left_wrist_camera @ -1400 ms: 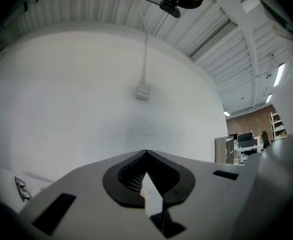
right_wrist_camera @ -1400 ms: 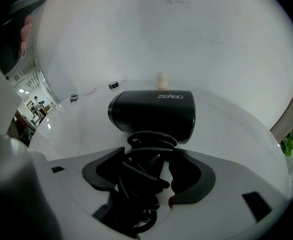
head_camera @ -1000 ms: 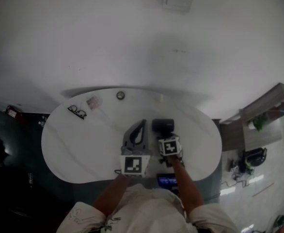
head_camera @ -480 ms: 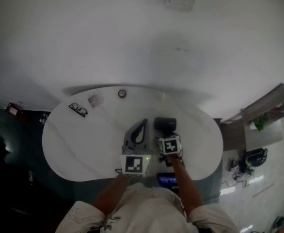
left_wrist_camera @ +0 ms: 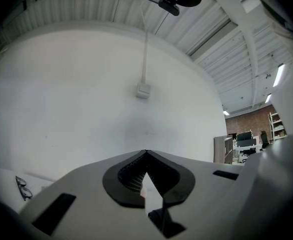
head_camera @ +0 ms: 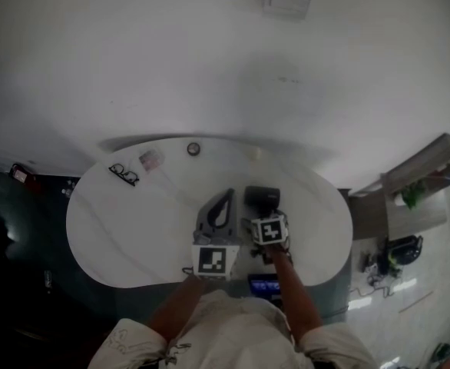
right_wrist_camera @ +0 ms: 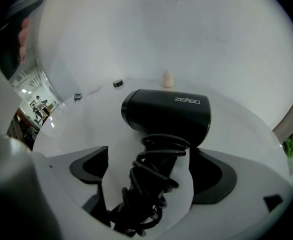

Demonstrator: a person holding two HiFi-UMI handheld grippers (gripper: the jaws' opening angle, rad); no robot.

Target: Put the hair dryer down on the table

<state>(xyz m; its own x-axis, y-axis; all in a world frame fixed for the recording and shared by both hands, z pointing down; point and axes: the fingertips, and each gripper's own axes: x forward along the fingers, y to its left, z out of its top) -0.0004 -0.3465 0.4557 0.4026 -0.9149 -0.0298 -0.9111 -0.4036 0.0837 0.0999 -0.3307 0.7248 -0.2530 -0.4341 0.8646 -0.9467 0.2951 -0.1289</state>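
Glossy white rounded surface [head_camera: 117, 221] carries a matte black barrel-shaped hair dryer [right_wrist_camera: 166, 111], lying on its side just ahead of the right gripper [right_wrist_camera: 146, 169]. Its coiled cord [right_wrist_camera: 161, 149] sits between the released jaws, which have just been opening. The grey left gripper [left_wrist_camera: 146, 156] is clenched and empty. The dryer is unmoved since a second ago.

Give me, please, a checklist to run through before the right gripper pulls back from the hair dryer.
1. Hair dryer lying on the table: ok, its body looks flat on the white top.
2. Right gripper released: ok, its jaws have just been opening and stand wide, pads off the dryer.
3. Cord clear of the jaws: cannot tell, its coils run down between them.
4. Left gripper out of the way: ok, shut, empty, beside the dryer.
5. Glasses clear of the retreat: ok, far off near the table's left edge.
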